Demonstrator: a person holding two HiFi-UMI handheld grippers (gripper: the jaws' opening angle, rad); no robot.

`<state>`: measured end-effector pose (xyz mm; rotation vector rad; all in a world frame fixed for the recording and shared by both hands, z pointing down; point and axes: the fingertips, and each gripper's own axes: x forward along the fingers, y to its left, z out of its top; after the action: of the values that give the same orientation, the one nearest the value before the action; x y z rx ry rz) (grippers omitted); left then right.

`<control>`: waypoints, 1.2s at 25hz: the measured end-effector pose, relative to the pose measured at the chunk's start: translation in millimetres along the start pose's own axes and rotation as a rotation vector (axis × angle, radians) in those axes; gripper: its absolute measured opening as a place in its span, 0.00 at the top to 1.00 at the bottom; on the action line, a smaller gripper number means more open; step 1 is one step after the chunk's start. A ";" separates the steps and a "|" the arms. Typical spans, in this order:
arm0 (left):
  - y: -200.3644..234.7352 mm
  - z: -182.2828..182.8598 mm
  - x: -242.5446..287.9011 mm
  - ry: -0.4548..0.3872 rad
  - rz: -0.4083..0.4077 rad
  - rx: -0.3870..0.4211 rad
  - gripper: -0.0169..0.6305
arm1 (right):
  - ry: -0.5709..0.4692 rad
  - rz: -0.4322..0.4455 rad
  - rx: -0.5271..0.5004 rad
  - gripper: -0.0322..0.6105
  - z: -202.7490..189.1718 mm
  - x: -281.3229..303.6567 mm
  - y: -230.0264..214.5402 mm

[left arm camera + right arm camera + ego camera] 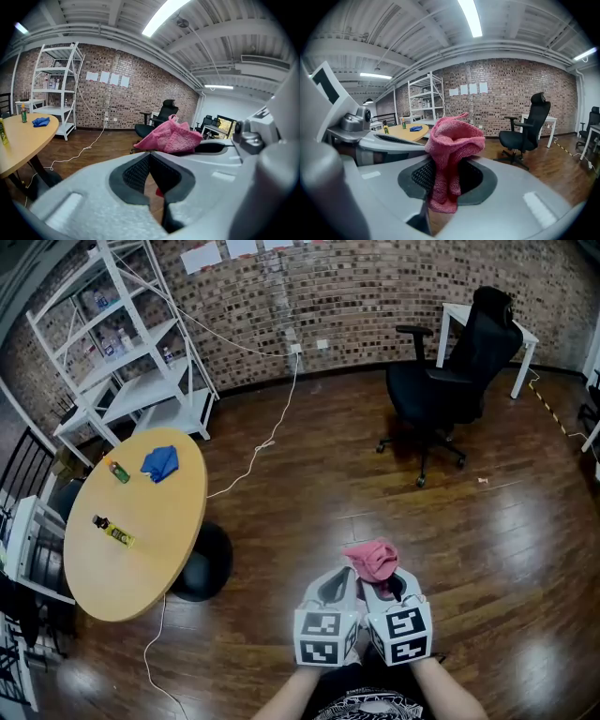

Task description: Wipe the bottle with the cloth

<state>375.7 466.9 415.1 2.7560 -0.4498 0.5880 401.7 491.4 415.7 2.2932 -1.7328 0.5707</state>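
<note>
The right tongs [382, 579] [444, 165] are clamped on a pink cloth [372, 557] [453, 139]. The cloth bunches above the pads and a short end hangs down below them. The left tongs [345, 577] [150, 155] are held close beside the right ones, jaws together with nothing between them. Both pairs are held over the wooden floor [309, 474], well apart from the round counter [164, 549], which stands off to the left in the head view. Two bottles are on that counter. A small green upright bottle [118, 471] stands near the far edge, and a yellow-labelled lying bottle [113, 532] rests on its side closer to the left edge. A crumpled blue cloth [159, 462] lies just beside the upright bottle, also near the far edge. Beyond the counter a white shelf rack [131, 343] stands against the brick wall. A white cable [262, 442] trails across the floor, and a black office chair [450, 381] stands at the far right.
</note>
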 end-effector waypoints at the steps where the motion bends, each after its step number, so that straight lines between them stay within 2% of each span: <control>1: 3.0 1.9 3.9 0.003 0.002 0.001 0.97 | 0.004 0.004 0.004 0.79 0.9 5.4 -1.9; 7: 35.2 14.7 41.5 0.013 0.035 -0.001 0.97 | 0.004 0.042 0.009 0.79 12.2 56.8 -15.8; 21: 114.5 100.4 152.2 -0.010 0.145 -0.037 0.97 | -0.002 0.130 -0.028 0.79 92.5 190.3 -77.5; 25: 135.8 112.9 157.2 -0.027 0.212 -0.063 0.97 | 0.000 0.198 -0.059 0.79 109.1 213.1 -69.4; 30: 177.9 114.7 144.7 -0.062 0.349 -0.110 0.97 | -0.001 0.323 -0.120 0.79 120.2 244.0 -35.5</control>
<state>477.4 231.5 415.0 2.6124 -0.9599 0.5371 513.9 241.1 413.3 1.9475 -2.0942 0.5039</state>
